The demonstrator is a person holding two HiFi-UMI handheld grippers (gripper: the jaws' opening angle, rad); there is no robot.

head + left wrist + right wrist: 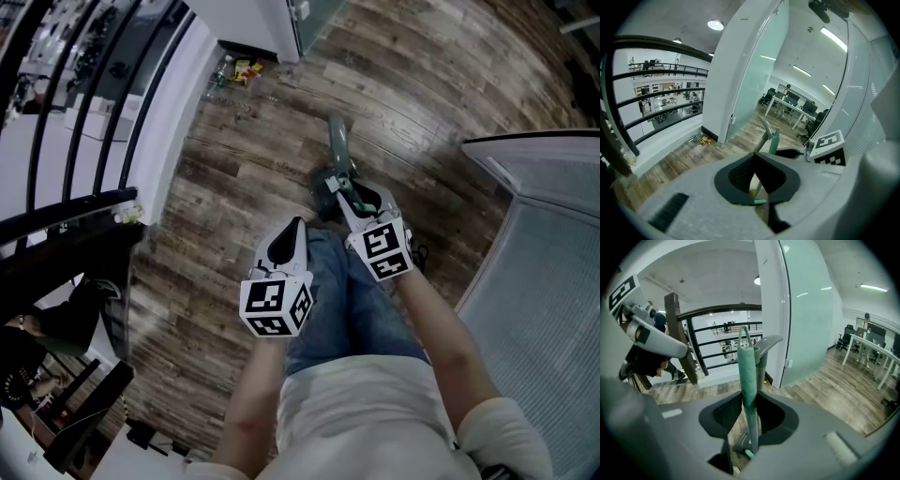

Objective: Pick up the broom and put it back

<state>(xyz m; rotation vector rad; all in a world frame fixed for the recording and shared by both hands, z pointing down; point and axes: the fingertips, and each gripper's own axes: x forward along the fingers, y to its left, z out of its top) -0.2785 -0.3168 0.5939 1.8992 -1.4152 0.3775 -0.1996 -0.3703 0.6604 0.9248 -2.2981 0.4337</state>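
A green broom handle (749, 376) stands upright between the jaws of my right gripper (749, 398), and both pads close against it. A grey dustpan handle (765, 347) rises just behind it. In the head view the right gripper (359, 201) sits at the top of the green handle (349, 184), with the grey handle (337, 141) slanting away over the wood floor. My left gripper (293, 231) hangs beside it to the left, jaws together, holding nothing. In the left gripper view the jaw tips of the left gripper (754, 157) meet, with the green handle (774, 139) ahead.
A frosted glass door (806, 315) and a white wall (253, 23) stand ahead. Small litter (236, 71) lies at the wall's foot. A black railing (84, 103) runs along the left. A glass panel (544, 244) is at the right. My jeans-clad legs (337, 300) are below.
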